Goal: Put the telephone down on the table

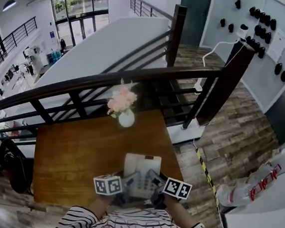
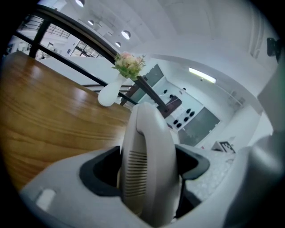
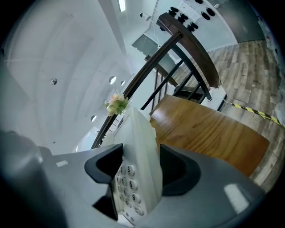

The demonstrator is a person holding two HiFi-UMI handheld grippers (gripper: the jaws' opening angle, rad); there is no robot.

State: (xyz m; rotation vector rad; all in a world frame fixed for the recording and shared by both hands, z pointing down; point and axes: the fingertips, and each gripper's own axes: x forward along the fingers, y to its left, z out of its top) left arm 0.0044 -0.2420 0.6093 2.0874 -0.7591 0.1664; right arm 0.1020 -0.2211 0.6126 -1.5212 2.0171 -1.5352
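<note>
Wooden table (image 1: 68,154) by the railing (image 1: 110,80) is sitting under the telephone (image 1: 142,166), which the left gripper (image 2: 149,167) and right gripper (image 3: 136,171) are both clamping at its 6 o'clock edge, flower vase (image 1: 126,118) at 12.

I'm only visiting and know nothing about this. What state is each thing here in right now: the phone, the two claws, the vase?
Telephone: gripped from both sides, over the table; whether it touches the wood can't be told.
Left claw: shut on the telephone's handset side.
Right claw: shut on the telephone's keypad side.
Vase: upright near the table's far edge, holding flowers.
Table: carries the vase.
</note>
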